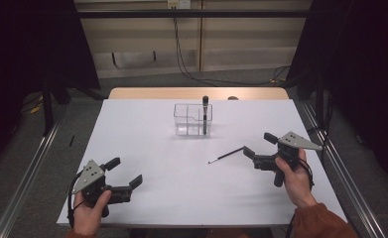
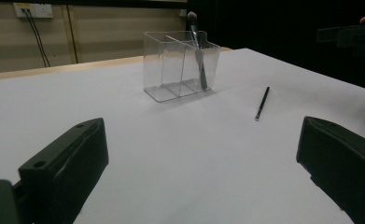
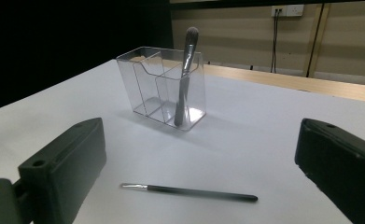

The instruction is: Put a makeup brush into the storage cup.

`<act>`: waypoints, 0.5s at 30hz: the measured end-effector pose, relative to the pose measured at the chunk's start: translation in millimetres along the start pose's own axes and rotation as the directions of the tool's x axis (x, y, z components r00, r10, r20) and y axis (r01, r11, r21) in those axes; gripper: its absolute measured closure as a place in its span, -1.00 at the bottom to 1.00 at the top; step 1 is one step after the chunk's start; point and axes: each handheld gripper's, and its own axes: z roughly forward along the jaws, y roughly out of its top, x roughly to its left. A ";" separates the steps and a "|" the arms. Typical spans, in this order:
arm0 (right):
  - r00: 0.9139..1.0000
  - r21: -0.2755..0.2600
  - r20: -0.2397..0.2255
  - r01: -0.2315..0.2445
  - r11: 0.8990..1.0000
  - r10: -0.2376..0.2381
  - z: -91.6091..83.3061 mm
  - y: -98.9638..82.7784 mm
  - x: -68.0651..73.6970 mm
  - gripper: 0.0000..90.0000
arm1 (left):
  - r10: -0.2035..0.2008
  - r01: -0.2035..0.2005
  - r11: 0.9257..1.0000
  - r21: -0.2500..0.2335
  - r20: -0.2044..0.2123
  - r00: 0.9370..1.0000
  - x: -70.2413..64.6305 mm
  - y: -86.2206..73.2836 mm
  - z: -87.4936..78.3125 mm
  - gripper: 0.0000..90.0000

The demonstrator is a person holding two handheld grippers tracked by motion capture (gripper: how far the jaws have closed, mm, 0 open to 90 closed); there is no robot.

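Bench (image 1: 147,198): we see a white top carrying everything; both pairs of jaws hover low over its near half, well apart from each other.

Organiser (image 1: 192,119): a clear box with three compartments, standing upright well ahead of both pairs of jaws, nearer the far edge. It looks light and thin-walled (we would not knock it).

Left gripper (image 1: 124,174): its jaws are spread wide with nothing between them; in the left gripper view they frame bare bench, with the organiser (image 2: 180,65) far ahead.

Right gripper (image 1: 259,147): its jaws are also spread wide and empty, pointing toward the thin brush.

Large brush (image 1: 205,114): it stands in the organiser's compartment on the right gripper's side, bristles up and leaning slightly.

Thin brush (image 1: 226,155): it lies flat on the bench just ahead of the right jaws, not touching them. In the right gripper view (image 3: 189,191) it lies crosswise between the two jaws, pale tip toward the left jaw.

Handling: we judge the thin brush light, stiff and slender, likely to roll or slip because it lies flat. We would take it at mid-handle, clear of the fine tip (the delicate end), closing gently.
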 end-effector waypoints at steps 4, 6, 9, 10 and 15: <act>1.000 0.000 0.012 0.000 1.000 0.000 -9.5 -3.5 -0.4 -0.96 | -0.001 0.001 1.000 -0.002 0.000 1.000 0.6 -0.1 0.0 -0.95; 1.000 -0.003 0.013 -0.002 1.000 0.002 -14.2 -3.8 -1.3 -0.96 | -0.001 0.001 1.000 -0.002 -0.001 1.000 1.0 -0.4 0.0 -0.95; 1.000 -0.012 0.021 -0.005 1.000 0.005 -20.6 -4.7 -2.5 -0.96 | 0.003 -0.003 1.000 0.002 -0.002 1.000 1.8 -1.1 -1.1 -0.95; 1.000 -0.010 0.023 -0.006 1.000 0.006 -22.3 -5.3 -2.7 -0.96 | 0.002 -0.002 1.000 0.000 -0.001 1.000 2.4 -1.5 -1.3 -0.95; 0.999 -0.010 0.037 -0.008 1.000 0.009 -30.2 -9.9 -2.7 -0.96 | -0.003 0.003 1.000 -0.008 -0.002 1.000 2.5 -1.4 -3.9 -0.95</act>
